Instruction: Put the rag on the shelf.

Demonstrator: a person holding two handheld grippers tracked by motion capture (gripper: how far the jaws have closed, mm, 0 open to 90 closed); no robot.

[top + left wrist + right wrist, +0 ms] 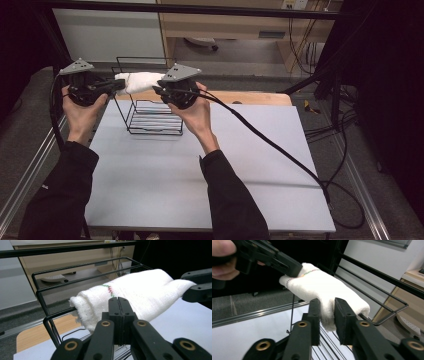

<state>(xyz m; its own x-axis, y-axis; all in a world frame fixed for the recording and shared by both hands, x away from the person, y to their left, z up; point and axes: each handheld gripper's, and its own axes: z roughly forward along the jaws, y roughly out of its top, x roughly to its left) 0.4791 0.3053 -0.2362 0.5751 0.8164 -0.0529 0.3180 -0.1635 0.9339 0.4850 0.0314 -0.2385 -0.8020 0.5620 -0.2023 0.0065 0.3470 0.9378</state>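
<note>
**White towel held over the wire rack by two grippers**

The folded white towel (136, 81) sits at the top of the black wire rack (150, 120), lying along or just above its upper rails – whether it rests on a rail or hangs just clear of it cannot be told. It is bunched into a thick roll, with a line of coloured stitching near one end that shows in both gripper views.

The left gripper (116, 86) meets the towel at the end on the rack's left side. In the left gripper view its jaws stand pressed together with no gap, the cloth directly beyond their tips; in the right gripper view that same gripper's tip sits against the stitched end. Most likely it pinches a thin edge of cloth, but the bite itself is hidden.

The right gripper (327, 312) comes in at the rack's right side. Its jaws stand apart with a lobe of towel between them, not clearly pressing on it – so it reads as open around the cloth, not clamped.

One gripper at each end makes sense for a limp cloth: it keeps the roll spread level over the rails instead of letting it sag between the wires.

The rack stands toward the far left of the grey table (250, 165), its lower shelf bare, with both of the person's dark sleeves reaching up to it from the near edge
</note>
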